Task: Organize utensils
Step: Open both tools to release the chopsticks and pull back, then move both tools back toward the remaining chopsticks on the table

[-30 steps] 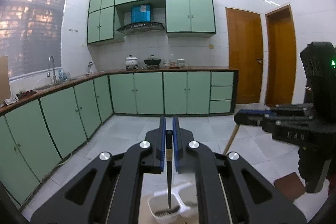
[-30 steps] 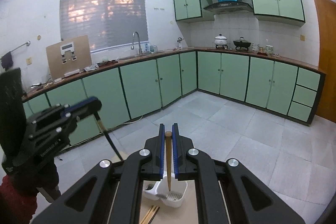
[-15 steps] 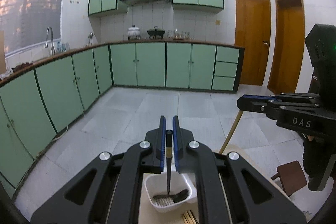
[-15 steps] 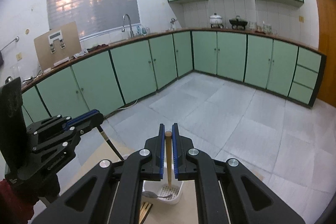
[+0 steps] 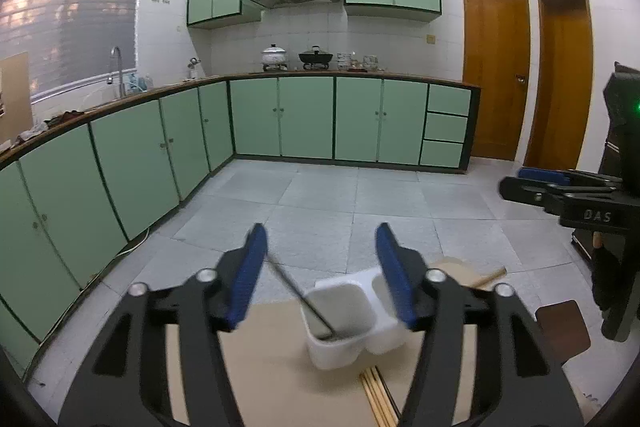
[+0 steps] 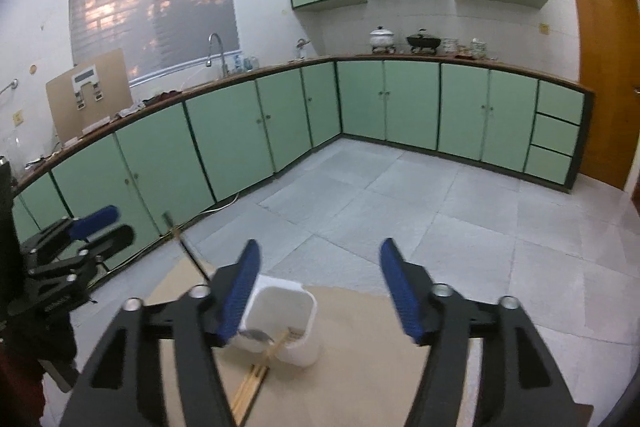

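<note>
The left gripper (image 5: 320,267) is matte black, with two angular arms cut by triangular openings and fastened by round silver screws. Each finger (image 5: 247,277) carries a ribbed blue pad. The right gripper (image 6: 320,287) is built the same; seen from the left wrist view its black side bears pale "DAS" lettering, with a green light on the housing above it.
</note>
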`<state>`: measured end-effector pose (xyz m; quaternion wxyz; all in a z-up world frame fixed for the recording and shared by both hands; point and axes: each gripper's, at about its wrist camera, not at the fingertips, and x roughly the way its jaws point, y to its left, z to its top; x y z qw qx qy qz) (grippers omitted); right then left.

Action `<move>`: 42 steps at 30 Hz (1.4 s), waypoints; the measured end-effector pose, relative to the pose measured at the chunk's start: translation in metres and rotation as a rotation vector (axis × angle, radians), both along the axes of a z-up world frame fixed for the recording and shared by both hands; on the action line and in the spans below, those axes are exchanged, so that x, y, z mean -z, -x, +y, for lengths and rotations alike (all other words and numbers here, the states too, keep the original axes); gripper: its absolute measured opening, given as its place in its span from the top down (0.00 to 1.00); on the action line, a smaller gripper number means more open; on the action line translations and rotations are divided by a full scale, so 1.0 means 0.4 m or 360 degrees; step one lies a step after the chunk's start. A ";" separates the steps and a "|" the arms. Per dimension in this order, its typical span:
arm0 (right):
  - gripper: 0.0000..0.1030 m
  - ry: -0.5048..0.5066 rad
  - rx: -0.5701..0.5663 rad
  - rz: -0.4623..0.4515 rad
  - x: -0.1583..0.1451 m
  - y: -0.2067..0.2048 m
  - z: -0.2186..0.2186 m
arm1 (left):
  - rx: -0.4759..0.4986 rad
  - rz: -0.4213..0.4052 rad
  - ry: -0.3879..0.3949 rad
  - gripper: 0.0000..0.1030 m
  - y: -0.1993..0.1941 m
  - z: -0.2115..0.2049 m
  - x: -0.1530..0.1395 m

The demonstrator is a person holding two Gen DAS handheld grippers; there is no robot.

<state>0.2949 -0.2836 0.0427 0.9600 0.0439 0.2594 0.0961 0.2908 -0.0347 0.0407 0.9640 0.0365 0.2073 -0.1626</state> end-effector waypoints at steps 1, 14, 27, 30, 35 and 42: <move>0.27 0.0004 0.0015 -0.0008 0.004 0.020 -0.004 | -0.0017 0.0001 0.0007 0.37 0.025 0.010 0.006; 0.05 0.0055 0.0105 0.0001 0.169 0.287 0.036 | -0.0135 0.0116 0.0012 0.15 0.270 0.054 0.183; 0.06 0.0002 0.0141 0.0287 0.432 0.470 0.150 | -0.0225 0.0389 -0.0100 0.15 0.401 0.102 0.409; 0.07 0.0016 0.0158 0.0338 0.474 0.485 0.166 | -0.0264 0.0438 -0.0111 0.15 0.413 0.125 0.439; 0.13 -0.0003 0.0144 0.0411 0.507 0.491 0.190 | -0.0301 0.0501 -0.0123 0.15 0.413 0.147 0.462; 0.33 0.0035 0.0061 0.0493 0.541 0.497 0.241 | -0.0309 0.0554 -0.0146 0.15 0.420 0.149 0.479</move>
